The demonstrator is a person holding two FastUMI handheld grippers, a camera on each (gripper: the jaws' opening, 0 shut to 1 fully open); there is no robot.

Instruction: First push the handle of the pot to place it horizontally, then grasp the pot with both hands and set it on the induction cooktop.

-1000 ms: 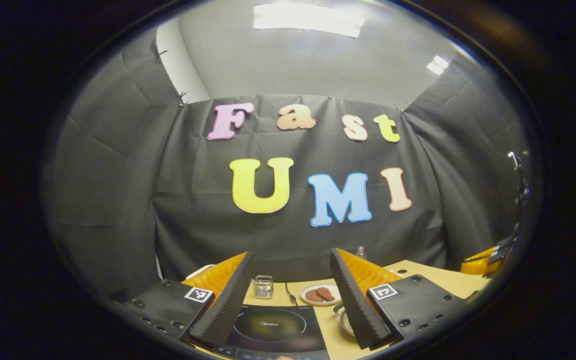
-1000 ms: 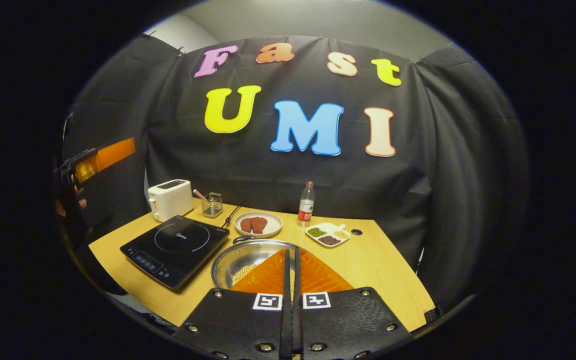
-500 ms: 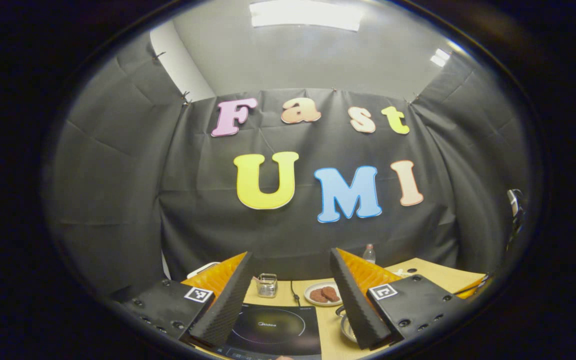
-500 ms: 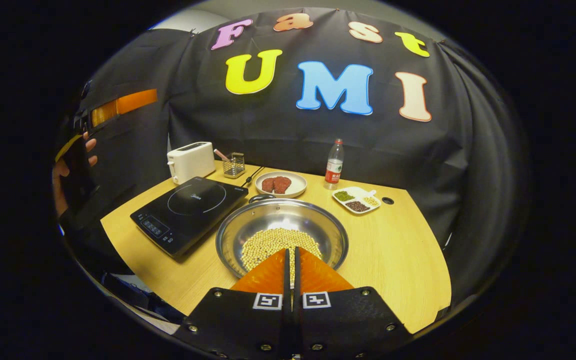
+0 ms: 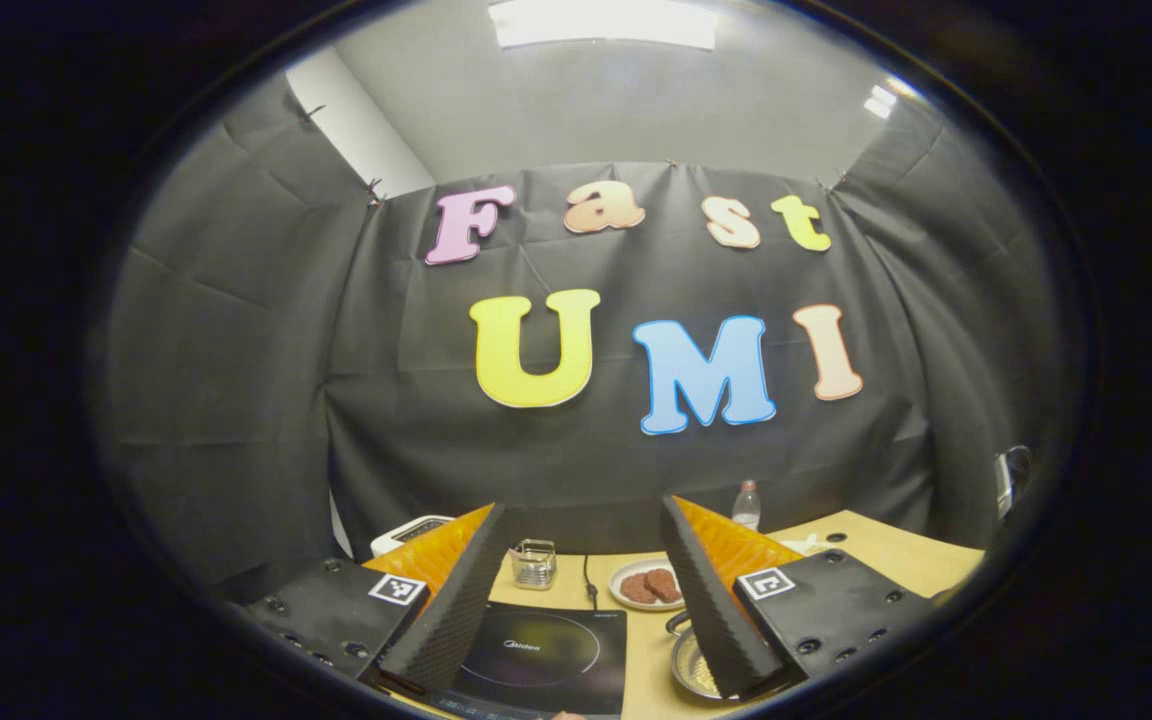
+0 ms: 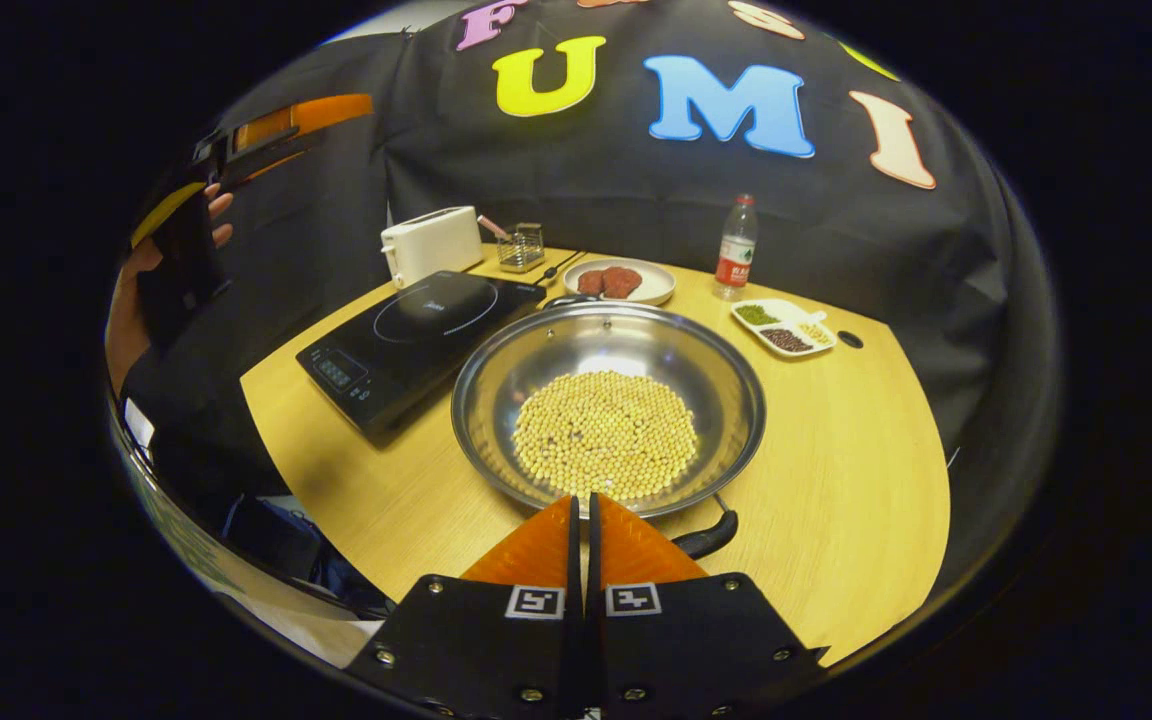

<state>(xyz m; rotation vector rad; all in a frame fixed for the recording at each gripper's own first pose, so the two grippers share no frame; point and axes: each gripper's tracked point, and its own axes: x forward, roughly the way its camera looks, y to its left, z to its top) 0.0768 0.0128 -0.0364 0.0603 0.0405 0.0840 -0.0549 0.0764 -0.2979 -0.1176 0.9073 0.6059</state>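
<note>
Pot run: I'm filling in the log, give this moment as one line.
stage: pre-push | right gripper: shut, above pot handle | left gripper: open, raised | pot: on table, beside induction cooktop

silver pot (image 6: 608,345) (yellow beans (image 6: 604,433)) | black cooktop (image 6: 416,335) | orange tongs (image 6: 584,500) | white toaster (image 6: 432,243)

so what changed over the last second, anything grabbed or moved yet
Nothing grabbed. The right gripper, fingers together, has pulled back and tipped down, so the whole pot of beans and its dark handle now show. The left gripper, open, turned slightly toward the pot. Pot, induction cooktop and plate stayed put.
</note>
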